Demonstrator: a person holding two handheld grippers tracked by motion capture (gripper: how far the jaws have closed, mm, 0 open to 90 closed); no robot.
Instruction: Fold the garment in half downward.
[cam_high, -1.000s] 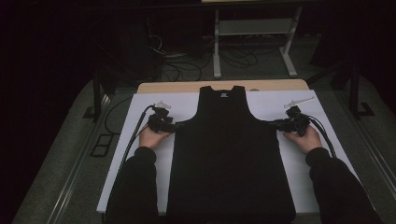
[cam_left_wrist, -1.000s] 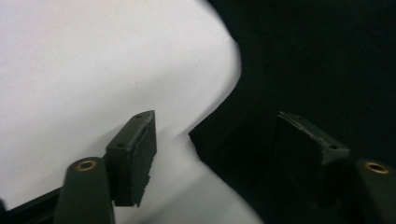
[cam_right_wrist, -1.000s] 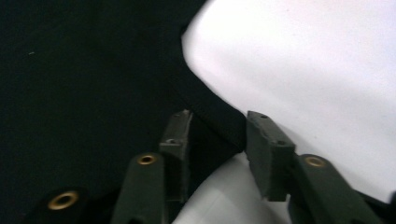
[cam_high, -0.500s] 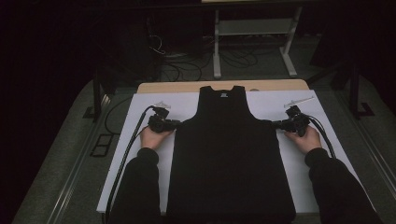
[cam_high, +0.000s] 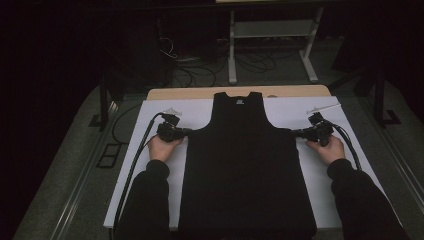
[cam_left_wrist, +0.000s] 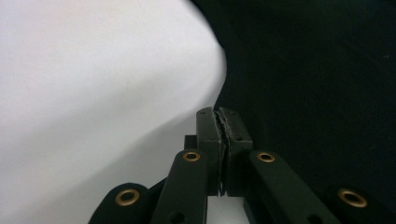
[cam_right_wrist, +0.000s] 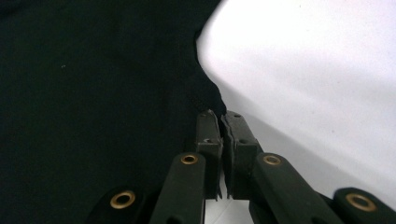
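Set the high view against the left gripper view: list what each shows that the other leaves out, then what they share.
High view alone: the whole black vest laid flat, both hands at its armholes, the right gripper, the wooden table edge and the floor cables beyond. Left gripper view alone: its two jaws up close, pressed together right at the vest's edge; whether cloth is pinched between them cannot be told. Both share the left gripper, the vest and the white sheet under it.

Wood-topped table (cam_high: 280, 92) carries a white sheet (cam_high: 150, 165) over most of it. Black sleeveless top (cam_high: 245, 170) lies flat on the sheet.
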